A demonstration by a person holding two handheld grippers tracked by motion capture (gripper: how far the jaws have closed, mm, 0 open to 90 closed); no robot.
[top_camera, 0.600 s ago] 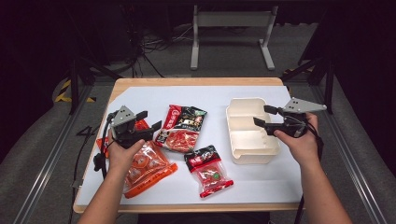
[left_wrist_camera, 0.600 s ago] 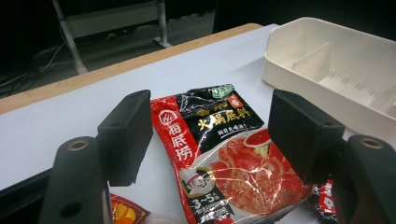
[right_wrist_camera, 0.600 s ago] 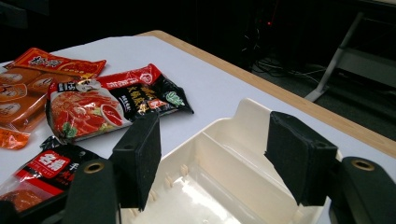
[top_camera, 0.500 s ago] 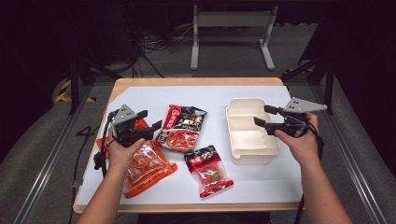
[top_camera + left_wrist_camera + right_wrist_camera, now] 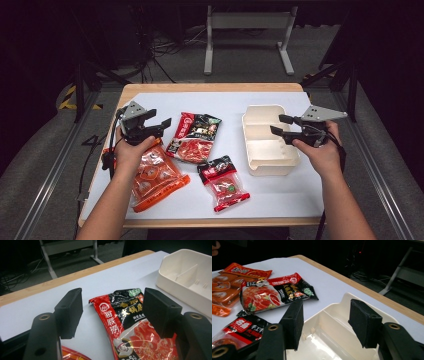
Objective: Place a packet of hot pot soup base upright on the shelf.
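Hovering with the left gripper [image 5: 157,120] just above the table [image 5: 225,97], jaws spread wide with nothing pinched between them (black pads [image 5: 71,311] standing well apart in the left gripper view). Pointing straight at the red-and-black sauce packet [image 5: 194,137], with its top edge lying flat just ahead of and between the fingertips, not touching either. Sitting under the left hand [image 5: 131,152]: an orange packet [image 5: 155,175], partly covered by the wrist. Lying nearer the person, off to the side of both grippers: a smaller red-and-black packet [image 5: 224,182]. Hanging over the white divided container [image 5: 267,145] with the right gripper [image 5: 280,125], jaws also parted and gripping nothing. Looking along the right gripper view, showing the container's [image 5: 332,322] inner divider wall running below and between the two pads [image 5: 295,322], with one pad over the near rim and the other over the far compartment (contact with the plastic hard to judge, looks clear of it).
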